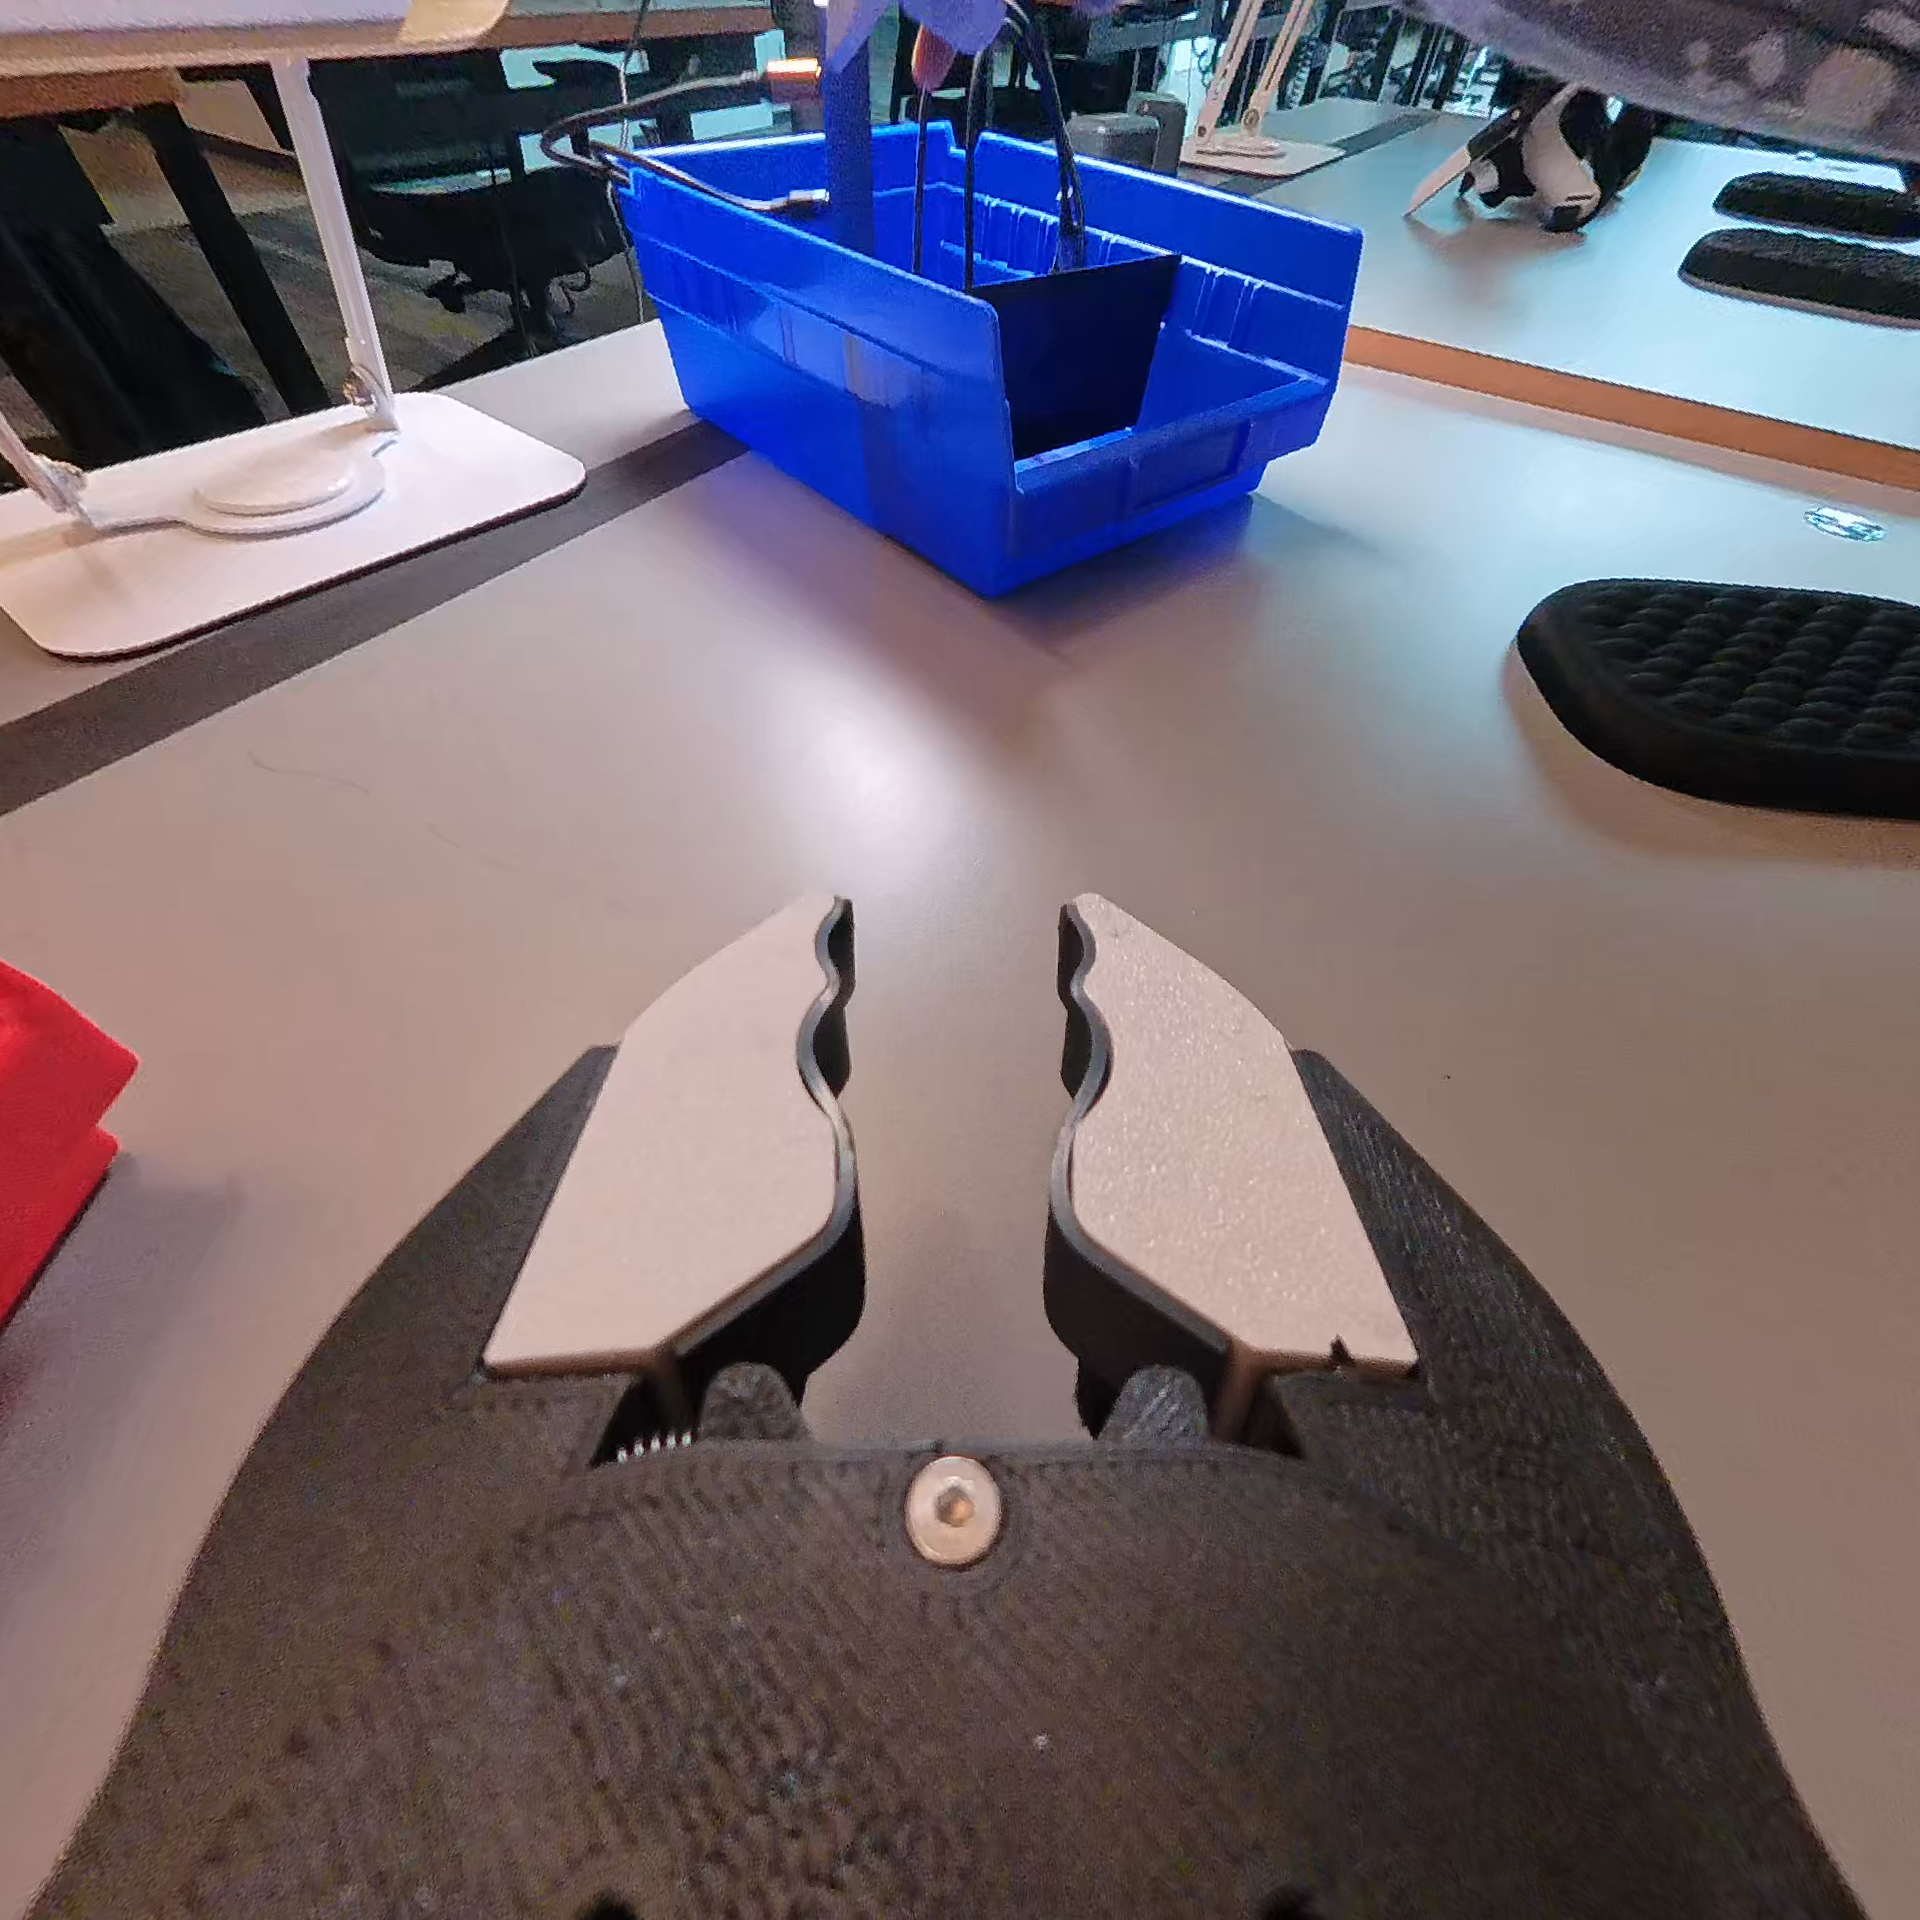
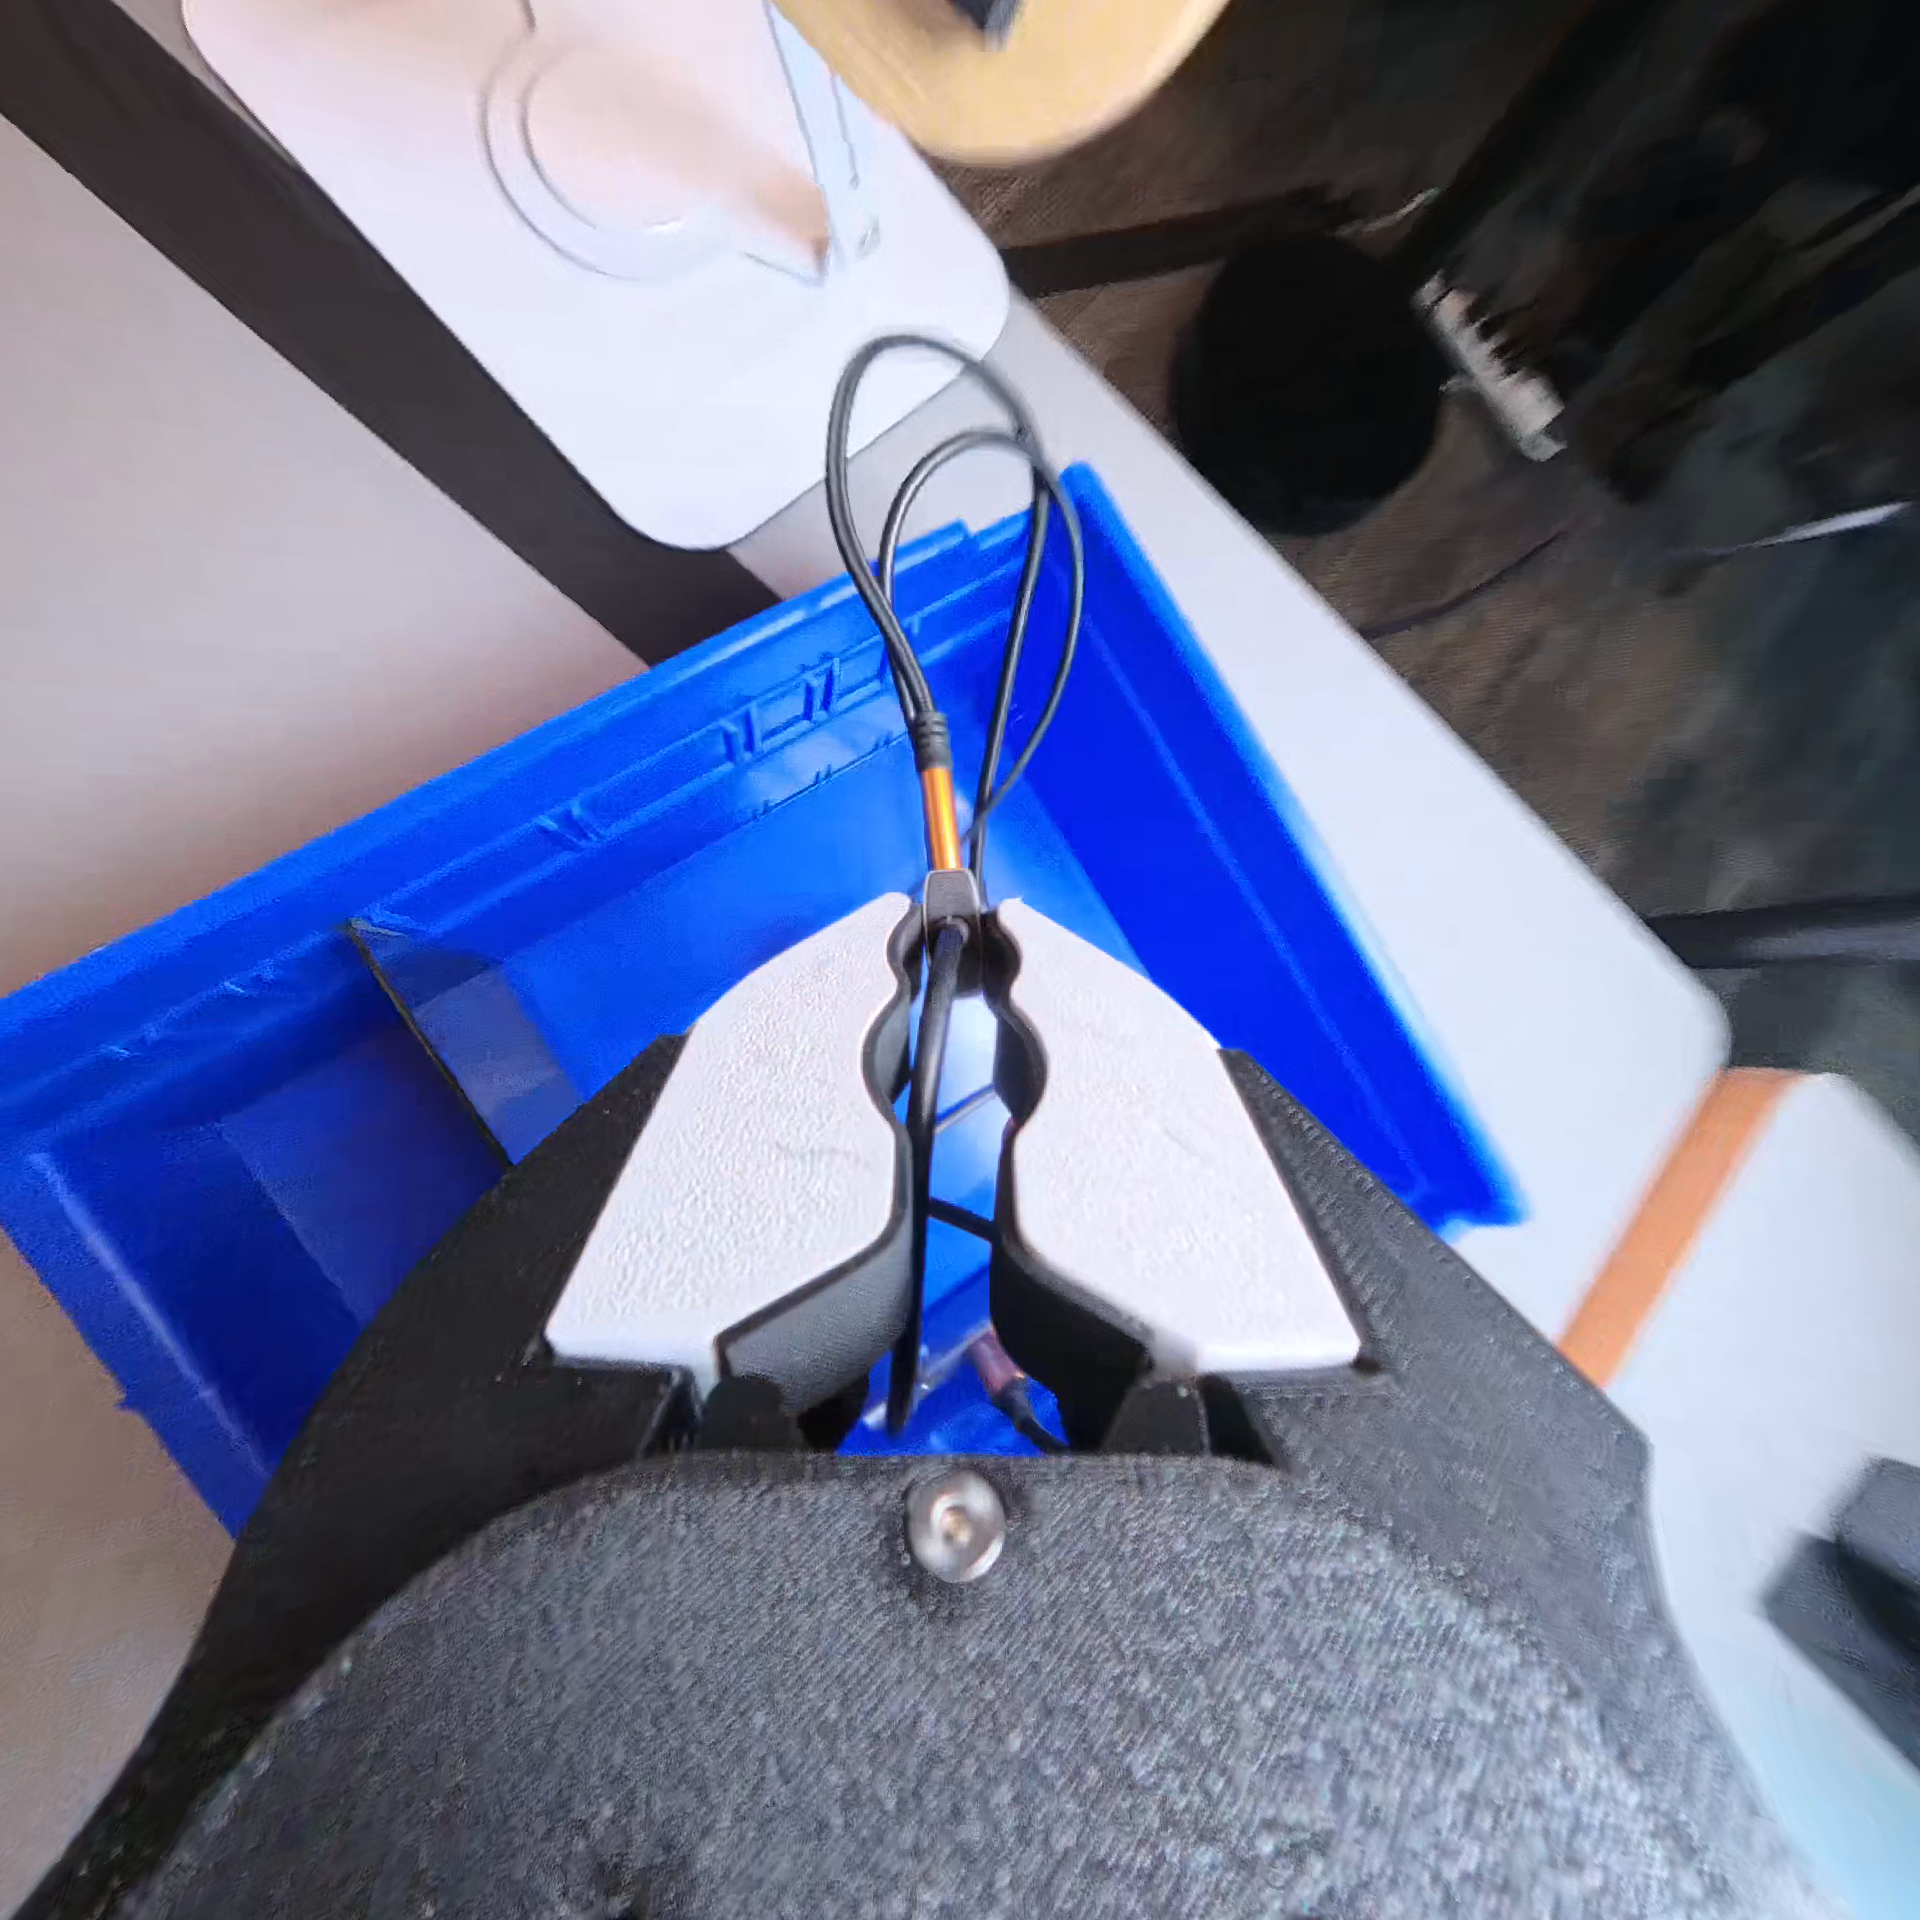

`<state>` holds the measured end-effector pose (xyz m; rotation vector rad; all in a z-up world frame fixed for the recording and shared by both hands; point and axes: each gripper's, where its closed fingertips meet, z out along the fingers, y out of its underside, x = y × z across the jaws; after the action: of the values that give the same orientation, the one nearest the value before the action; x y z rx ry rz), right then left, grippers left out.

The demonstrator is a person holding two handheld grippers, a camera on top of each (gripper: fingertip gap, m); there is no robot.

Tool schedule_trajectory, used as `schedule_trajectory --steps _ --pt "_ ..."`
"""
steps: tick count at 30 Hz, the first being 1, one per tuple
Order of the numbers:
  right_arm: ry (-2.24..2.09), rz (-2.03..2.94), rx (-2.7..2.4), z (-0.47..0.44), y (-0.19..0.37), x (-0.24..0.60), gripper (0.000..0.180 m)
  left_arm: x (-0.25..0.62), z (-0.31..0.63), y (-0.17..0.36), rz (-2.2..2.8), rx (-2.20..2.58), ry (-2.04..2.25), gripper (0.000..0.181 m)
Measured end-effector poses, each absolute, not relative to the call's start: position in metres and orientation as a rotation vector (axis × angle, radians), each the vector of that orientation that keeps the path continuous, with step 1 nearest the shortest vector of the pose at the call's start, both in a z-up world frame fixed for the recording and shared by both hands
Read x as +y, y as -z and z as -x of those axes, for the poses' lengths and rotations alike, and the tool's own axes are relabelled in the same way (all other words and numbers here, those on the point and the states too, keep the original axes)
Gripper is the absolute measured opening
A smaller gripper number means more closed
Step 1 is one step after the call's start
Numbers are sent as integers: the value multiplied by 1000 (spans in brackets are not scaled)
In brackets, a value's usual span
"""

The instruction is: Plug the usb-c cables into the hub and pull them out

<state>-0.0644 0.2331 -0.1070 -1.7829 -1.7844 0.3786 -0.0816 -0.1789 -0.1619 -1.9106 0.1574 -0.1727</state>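
My right gripper (image 2: 954,920) is shut on a thin black usb-c cable (image 2: 940,1049) above the blue bin (image 2: 644,862). The cable's orange connector sleeve (image 2: 940,810) sticks out past the fingertips and the cable loops (image 2: 862,499) beyond it. More cable hangs down between the fingers into the bin. My left gripper (image 1: 956,925) is open and empty, low over the grey table (image 1: 727,748), well in front of the blue bin (image 1: 935,416). In the left wrist view black cables (image 1: 1049,125) hang over the bin above a black divider (image 1: 1081,343). I cannot make out the hub.
A white lamp base (image 1: 281,509) stands left of the bin; it also shows in the right wrist view (image 2: 644,291). A black wrist rest (image 1: 1745,696) lies at the right. A red object (image 1: 47,1122) sits at the left edge. Further desks and wrist rests (image 1: 1808,270) lie behind. The gap from one gripper's tips to the other's is roughly 40 cm. My left gripper is the nearer one to the red object (image 1: 47,1122): about 15 cm, against 45 cm.
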Motion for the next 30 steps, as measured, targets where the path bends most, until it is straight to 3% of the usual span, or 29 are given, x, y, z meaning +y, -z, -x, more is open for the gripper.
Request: schedule_trajectory --steps 7,16,23,30 --pt "-305 1819 -1792 54 126 264 17 -177 82 169 1930 153 200 38" --pt "-319 1662 -1523 40 49 286 33 -176 85 173 1945 137 193 39" --pt "-569 1393 -1465 15 14 182 35 -178 97 165 1921 82 133 40" --pt "-623 1372 -1658 -37 90 76 37 -180 110 152 1880 38 70 40"
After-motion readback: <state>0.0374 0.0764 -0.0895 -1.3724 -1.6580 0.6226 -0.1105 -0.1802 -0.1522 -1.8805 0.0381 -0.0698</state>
